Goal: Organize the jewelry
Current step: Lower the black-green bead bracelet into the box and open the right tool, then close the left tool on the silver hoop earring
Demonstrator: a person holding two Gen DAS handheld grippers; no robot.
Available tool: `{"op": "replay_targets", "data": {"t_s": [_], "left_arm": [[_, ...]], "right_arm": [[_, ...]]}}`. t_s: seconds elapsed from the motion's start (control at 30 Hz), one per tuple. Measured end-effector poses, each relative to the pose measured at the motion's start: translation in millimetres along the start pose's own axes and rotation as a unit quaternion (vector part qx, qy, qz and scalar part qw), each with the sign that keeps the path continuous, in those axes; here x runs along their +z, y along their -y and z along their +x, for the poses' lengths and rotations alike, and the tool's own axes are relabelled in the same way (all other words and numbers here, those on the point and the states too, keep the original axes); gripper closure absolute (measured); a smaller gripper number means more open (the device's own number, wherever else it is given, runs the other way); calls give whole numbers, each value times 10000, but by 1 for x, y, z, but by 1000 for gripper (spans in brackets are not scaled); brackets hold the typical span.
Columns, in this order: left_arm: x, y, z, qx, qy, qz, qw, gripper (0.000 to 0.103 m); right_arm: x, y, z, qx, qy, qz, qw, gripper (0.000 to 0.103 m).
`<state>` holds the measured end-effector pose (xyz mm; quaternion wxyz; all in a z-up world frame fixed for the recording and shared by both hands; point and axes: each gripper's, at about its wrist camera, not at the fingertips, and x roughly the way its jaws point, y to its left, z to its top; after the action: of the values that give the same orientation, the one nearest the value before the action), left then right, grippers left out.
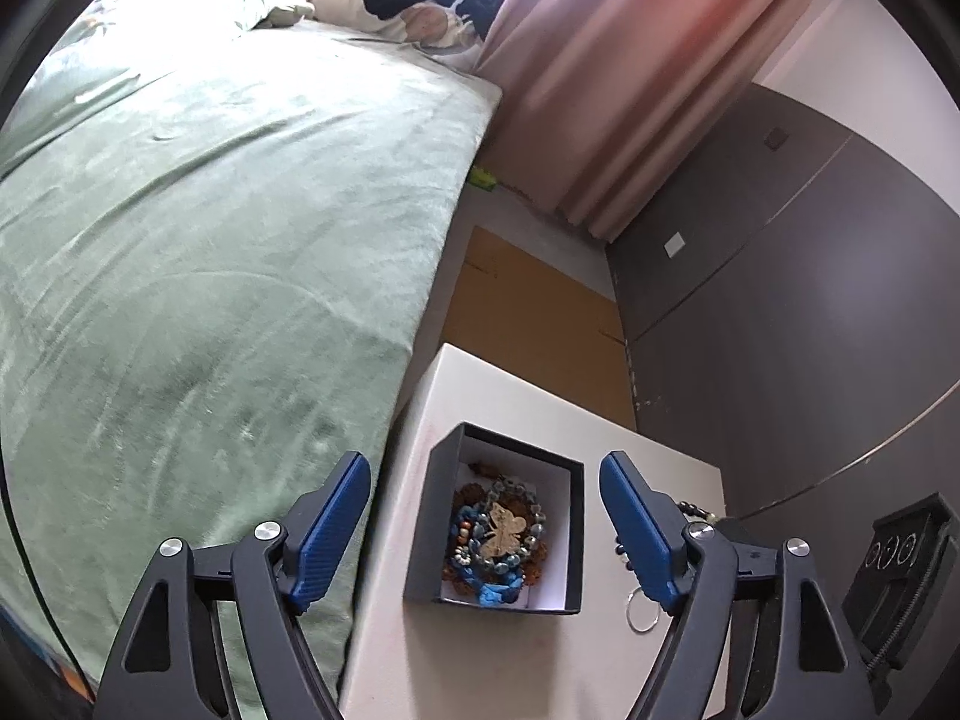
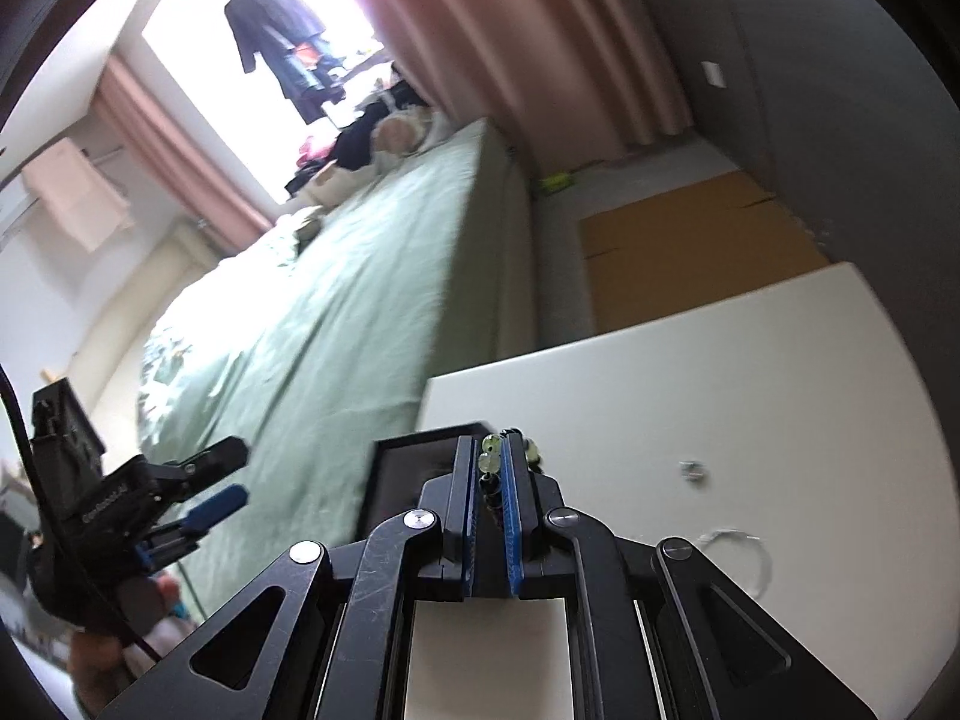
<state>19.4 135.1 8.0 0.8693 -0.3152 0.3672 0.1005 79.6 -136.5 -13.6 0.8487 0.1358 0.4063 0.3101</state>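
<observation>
A black box (image 1: 420,531) with a white lining stands on the white table (image 1: 498,396) and holds a heap of blue and brown bead bracelets with a gold butterfly piece (image 1: 501,531). My left gripper (image 1: 483,501) is open and empty, hovering above the box. My right gripper (image 2: 487,471) is shut on a bead bracelet (image 2: 491,456) of dark and pale green beads, just beside the box's edge (image 2: 414,441). A thin silver ring (image 1: 643,611) lies on the table right of the box; it also shows in the right wrist view (image 2: 741,546).
A bed with a green cover (image 1: 210,240) borders the table on the left. Flat cardboard (image 1: 528,312) lies on the floor beyond the table. A dark grey wardrobe (image 1: 780,300) and pink curtains (image 1: 630,60) stand to the right. A small silver piece (image 2: 693,469) lies on the table.
</observation>
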Motion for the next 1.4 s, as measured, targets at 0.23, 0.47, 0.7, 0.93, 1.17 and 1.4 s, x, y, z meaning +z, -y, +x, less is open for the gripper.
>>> {"op": "replay_targets", "data": {"t_s": [0.23, 0.47, 0.7, 0.93, 1.17, 1.4], "left_arm": [[9, -17, -1, -6, 27, -268, 9996, 23], [15, -26, 5, 17, 12, -422, 9991, 23], [18, -22, 10, 50, -14, -375, 9993, 23], [9, -7, 14, 71, -122, -133, 9998, 23], [-6, 17, 18, 46, -231, 130, 9996, 23], [-24, 47, 26, -64, -403, 483, 9980, 23]], "right_arm": [[2, -38, 20, 311, -16, -343, 9989, 94], [1, -29, 40, 539, -80, -93, 9985, 94], [-2, -20, 52, 354, -452, -108, 9983, 64], [2, 17, 21, 132, -183, 468, 9986, 40], [-4, 50, -8, -406, -42, 761, 9963, 40], [-5, 71, -28, -715, -75, 892, 9934, 40]]}}
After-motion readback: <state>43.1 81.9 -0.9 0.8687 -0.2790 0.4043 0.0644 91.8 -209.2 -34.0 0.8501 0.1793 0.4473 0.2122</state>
